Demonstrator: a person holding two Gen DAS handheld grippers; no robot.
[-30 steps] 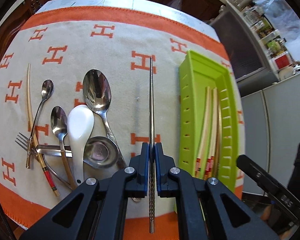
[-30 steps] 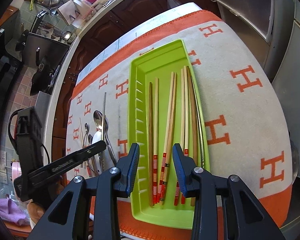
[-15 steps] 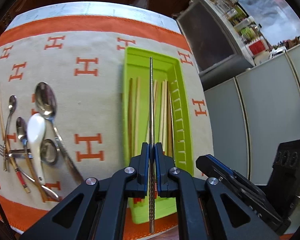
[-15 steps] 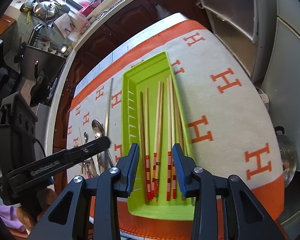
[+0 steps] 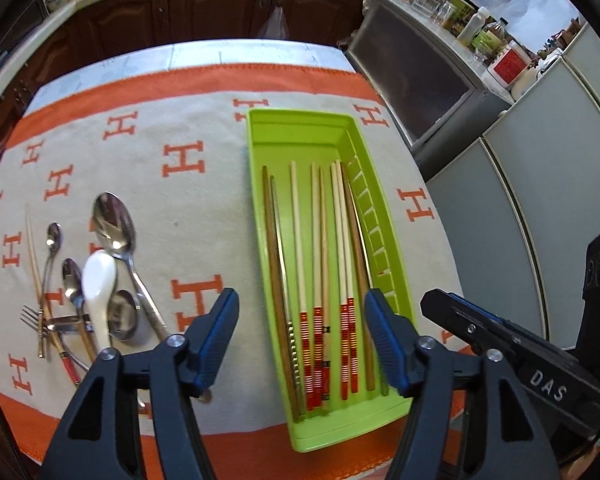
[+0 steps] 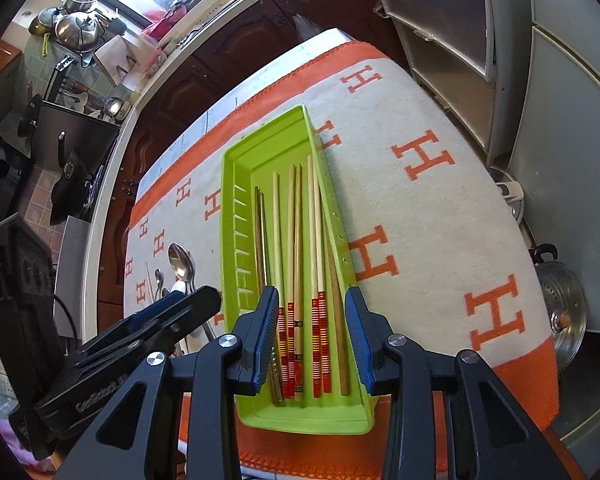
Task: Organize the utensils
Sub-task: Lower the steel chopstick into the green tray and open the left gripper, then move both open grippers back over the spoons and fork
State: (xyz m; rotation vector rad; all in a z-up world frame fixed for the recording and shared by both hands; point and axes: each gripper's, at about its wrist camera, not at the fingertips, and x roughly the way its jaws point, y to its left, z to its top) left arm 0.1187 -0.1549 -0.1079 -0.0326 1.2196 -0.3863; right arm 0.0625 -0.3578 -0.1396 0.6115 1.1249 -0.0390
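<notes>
1. One metal chopstick (image 5: 285, 280) now lies in the green tray (image 5: 300, 128), against the tray's left wall beside a dark wooden stick. A second ago it was pinched in the left tongs (image 5: 300, 340) over the cloth, and half a second ago it hung over the tray.
2. The left tongs have just been opening; the jaws now stand wide apart and empty, straddling the near end of the tray, touching nothing.
3. That release likely means one more piece is sorted. The tray now holds this chopstick with the wooden chopsticks (image 5: 320, 240), red-banded at their near ends.
4. The metal chopstick's long axis runs from 6 o'clock to 12 o'clock in the left wrist view, parallel to the tray's long sides. Its ridged grip end sits at 6 o'clock, its plain tip towards 12.
5. The right tongs (image 6: 312, 336) hover over the tray's near end, part open, with nothing between the jaws.
6. Outward at 9 o'clock, well apart from the tray, a pile of spoons (image 5: 108, 272) remains on the orange-lettered cloth (image 5: 180, 200) that covers the counter: steel spoons, a white ceramic spoon (image 5: 98, 284), a fork (image 5: 34, 324) and a few loose chopsticks.
7. By that pile, the sorting looks well short of done.
</notes>
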